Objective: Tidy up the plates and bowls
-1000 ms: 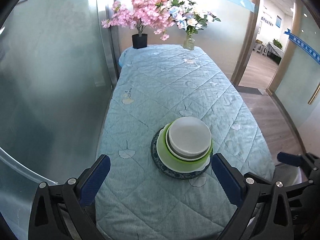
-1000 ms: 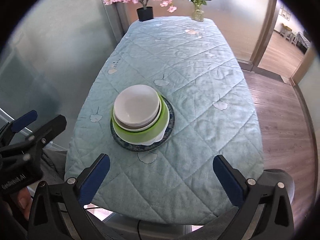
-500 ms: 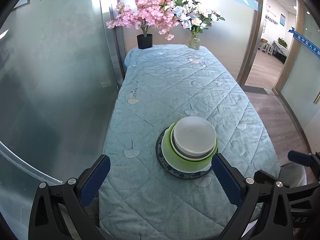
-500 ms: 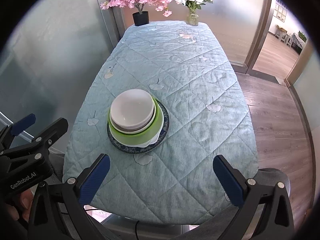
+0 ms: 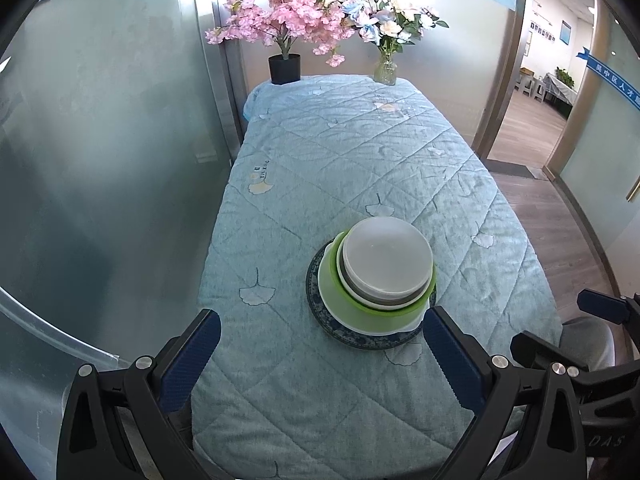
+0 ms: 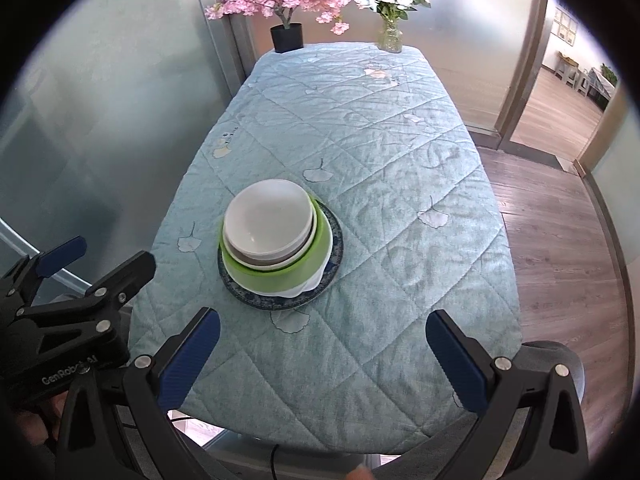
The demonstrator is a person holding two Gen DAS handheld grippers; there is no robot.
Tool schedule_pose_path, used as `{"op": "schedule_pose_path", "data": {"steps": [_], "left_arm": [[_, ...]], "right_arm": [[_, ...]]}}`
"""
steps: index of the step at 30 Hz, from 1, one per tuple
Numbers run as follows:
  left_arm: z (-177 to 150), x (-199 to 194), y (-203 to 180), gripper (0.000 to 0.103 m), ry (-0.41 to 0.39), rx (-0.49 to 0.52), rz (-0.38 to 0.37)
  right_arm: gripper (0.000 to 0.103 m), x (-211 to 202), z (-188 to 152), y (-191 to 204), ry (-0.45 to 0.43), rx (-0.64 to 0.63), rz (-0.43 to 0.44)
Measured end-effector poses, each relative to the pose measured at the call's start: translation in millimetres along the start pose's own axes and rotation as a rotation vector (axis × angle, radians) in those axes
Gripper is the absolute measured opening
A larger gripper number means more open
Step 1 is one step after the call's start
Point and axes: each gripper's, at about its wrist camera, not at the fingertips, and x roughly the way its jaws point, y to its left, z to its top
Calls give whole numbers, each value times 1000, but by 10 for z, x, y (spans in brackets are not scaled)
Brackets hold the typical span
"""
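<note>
Beyond dish stack [image 5: 380, 280] — flowerpot [image 5: 285, 69], vase [image 5: 385, 72]

Looks like an office bldg, not a home: frosted glass partition walls [image 5: 100, 140] w/ metal frames flank the long table under a quilted light-blue ginkgo-leaf cloth [image 5: 360, 152]. Right of that table, a blue printed band on glass [image 5: 612, 80] and an open doorway [image 5: 536, 92] to a wood-floored room w/ more tables.
</note>
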Motion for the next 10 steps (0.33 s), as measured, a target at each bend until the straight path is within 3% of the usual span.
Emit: {"op": "schedule_pose_path", "data": {"steps": [6,10], "left_arm": [[-42,3,11,102,-48,15,21],[-57,96,60,102,-3,-10,8]], "right_arm": [[102,49,-41,54,1,-34,-4],[102,109,-68,58,16,-18,44]]}}
